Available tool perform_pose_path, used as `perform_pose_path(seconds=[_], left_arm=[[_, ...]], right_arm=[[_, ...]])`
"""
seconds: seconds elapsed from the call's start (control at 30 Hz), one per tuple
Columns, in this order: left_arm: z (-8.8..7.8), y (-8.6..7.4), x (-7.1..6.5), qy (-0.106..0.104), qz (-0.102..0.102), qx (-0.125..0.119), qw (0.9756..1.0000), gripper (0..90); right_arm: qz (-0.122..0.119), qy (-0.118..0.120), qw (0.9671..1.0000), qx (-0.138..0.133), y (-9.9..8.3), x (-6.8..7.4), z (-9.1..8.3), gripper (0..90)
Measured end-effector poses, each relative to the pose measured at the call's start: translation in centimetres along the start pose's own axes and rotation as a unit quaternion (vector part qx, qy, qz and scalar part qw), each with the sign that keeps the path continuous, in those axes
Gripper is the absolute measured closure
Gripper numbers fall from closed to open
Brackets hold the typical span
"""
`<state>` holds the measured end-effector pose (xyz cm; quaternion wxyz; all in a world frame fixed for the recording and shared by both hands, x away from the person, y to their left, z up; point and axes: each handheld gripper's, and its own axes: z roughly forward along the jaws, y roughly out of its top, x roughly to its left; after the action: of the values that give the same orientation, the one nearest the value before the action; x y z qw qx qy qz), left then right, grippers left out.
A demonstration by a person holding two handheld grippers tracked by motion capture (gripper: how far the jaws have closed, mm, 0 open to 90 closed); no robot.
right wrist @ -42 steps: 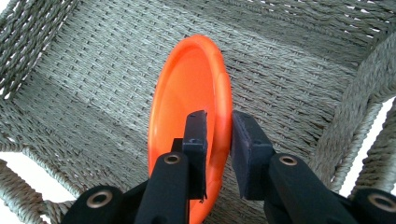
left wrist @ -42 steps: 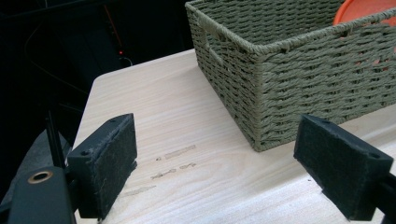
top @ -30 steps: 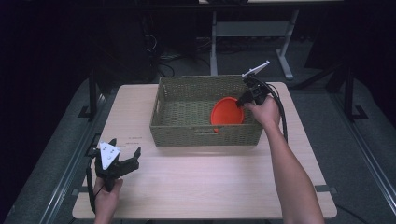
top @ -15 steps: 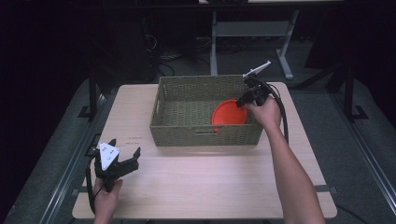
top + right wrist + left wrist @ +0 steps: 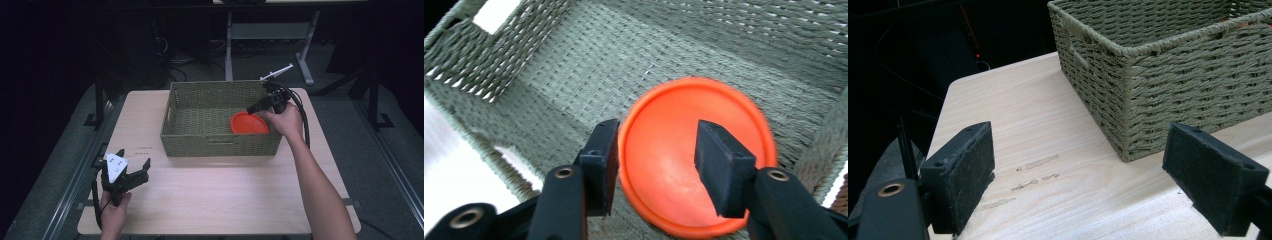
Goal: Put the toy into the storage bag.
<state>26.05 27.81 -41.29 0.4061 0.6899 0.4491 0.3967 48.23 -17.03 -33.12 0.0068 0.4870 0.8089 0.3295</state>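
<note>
The round orange plastic dish (image 5: 696, 155) lies in the right near corner of the woven olive basket (image 5: 220, 144), directly beneath the right gripper (image 5: 655, 165), whose parted jaws straddle its left rim. The left gripper (image 5: 1088, 180), spread empty, hovers well apart.

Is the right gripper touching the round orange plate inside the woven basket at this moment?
Cannot tell. In the right gripper view the right gripper has its jaws open, straddling the round orange plate's rim, but no contact or gap shows plainly.
</note>
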Motion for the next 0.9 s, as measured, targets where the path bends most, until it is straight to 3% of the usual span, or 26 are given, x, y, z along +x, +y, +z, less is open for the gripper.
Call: perform_pose_path(seconds=[0.3,0.47,0.9], left_arm=[[0.0,0.0,0.0,-0.001,0.0,0.0,1.0,12.8],[0.0,0.0,-0.1,-0.003,0.002,0.001,1.0,12.8],[0.0,0.0,-0.1,-0.003,0.003,0.002,1.0,12.7]], right_arm=[[-0.006,0.033,0.9992,-0.022,-0.9,0.5,-1.1,45.7],[-0.014,0.054,0.9982,-0.022,-1.7,0.8,-1.9,41.3],[-0.036,0.086,0.9949,-0.038,-3.5,1.9,-3.6,35.3]])
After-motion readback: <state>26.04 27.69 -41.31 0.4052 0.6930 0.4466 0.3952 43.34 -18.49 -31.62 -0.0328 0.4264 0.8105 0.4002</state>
